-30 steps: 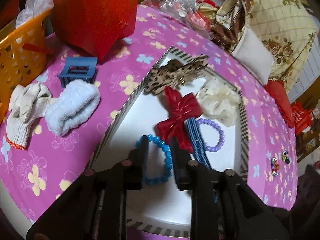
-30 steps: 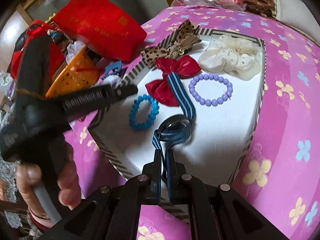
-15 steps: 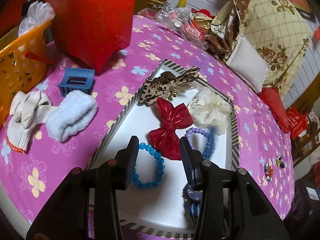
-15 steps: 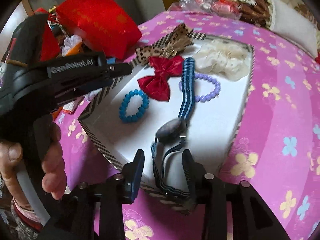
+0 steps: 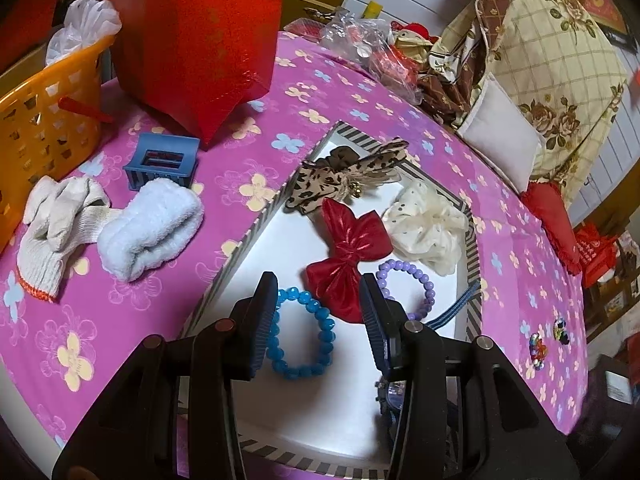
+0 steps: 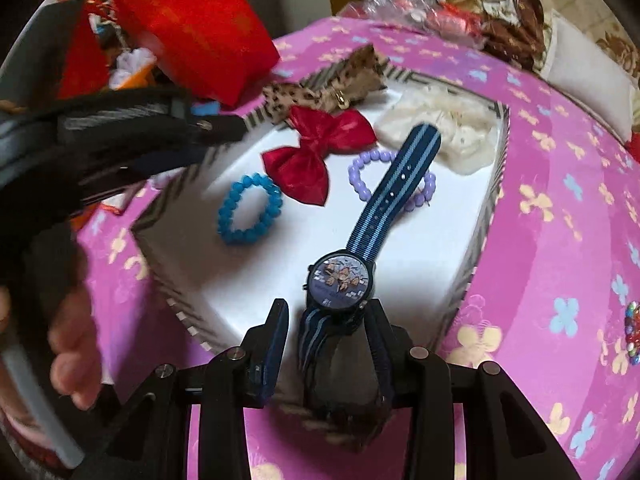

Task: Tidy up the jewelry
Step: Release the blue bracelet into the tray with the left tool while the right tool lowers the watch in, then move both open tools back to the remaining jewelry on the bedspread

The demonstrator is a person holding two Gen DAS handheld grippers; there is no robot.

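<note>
Right wrist view: the right gripper [image 6: 326, 320] has its jaws spread apart, with the lower strap of a blue striped wristwatch [image 6: 340, 280] lying loose between them, gripped by neither finger. The watch rests on the white floor of a shallow striped-rim tray [image 6: 486, 216], dial up, its upper strap lying across a purple bead bracelet [image 6: 360, 172]. A blue bead bracelet [image 6: 248, 208] lies to the left of the watch, a red bow [image 6: 316, 156] between the two bracelets, a cream scrunchie [image 6: 444, 128] at the far right corner, and a leopard-print bow [image 6: 320, 88] over the far rim. The left gripper [image 6: 160, 128] appears blurred at the left edge of this view. Left wrist view: the left gripper [image 5: 318, 312] also has its jaws apart and holds nothing, poised above the blue bead bracelet [image 5: 300, 332] and the red bow [image 5: 348, 256]. On the pink flowered tablecloth [image 5: 160, 292] beside the tray lie a white rolled towel [image 5: 152, 232], a work glove [image 5: 52, 224], a blue hair claw [image 5: 162, 162], an orange basket [image 5: 44, 120] and a red bag [image 5: 192, 36].
</note>
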